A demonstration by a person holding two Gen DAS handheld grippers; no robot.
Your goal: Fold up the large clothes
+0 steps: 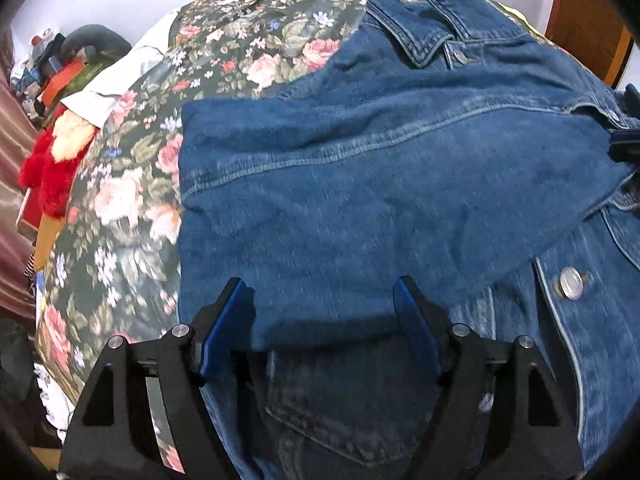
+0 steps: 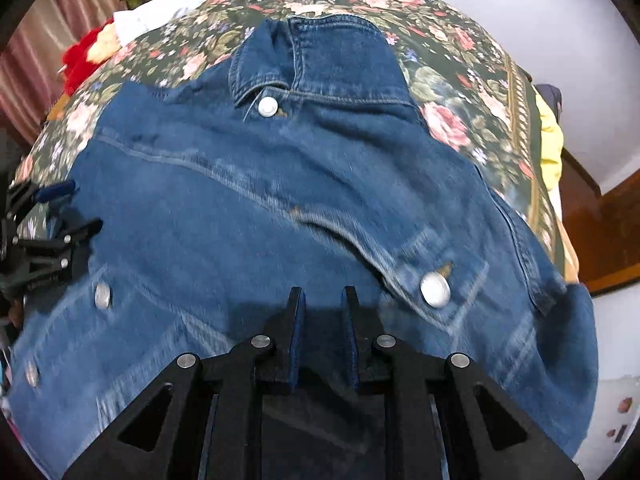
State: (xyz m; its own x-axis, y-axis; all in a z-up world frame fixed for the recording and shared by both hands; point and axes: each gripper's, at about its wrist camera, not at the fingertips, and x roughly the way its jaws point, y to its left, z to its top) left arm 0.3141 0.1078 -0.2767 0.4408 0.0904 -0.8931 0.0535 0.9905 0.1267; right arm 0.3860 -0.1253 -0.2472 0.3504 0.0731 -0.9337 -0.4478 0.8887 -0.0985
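Denim jacket (image 1: 400, 184) lies front-up on the floral bedspread (image 1: 120, 200), collar (image 2: 308, 56) toward the far edge, one sleeve folded across the chest. Left gripper (image 1: 320, 316) hovers over the sleeve, fingers wide apart, empty. Right gripper (image 2: 322, 312) over the jacket's lower front, fingers narrowly parted, nothing between.

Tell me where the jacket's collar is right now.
The collar sits at the far end of the denim jacket, top centre in the right wrist view, lying on the floral bedspread.
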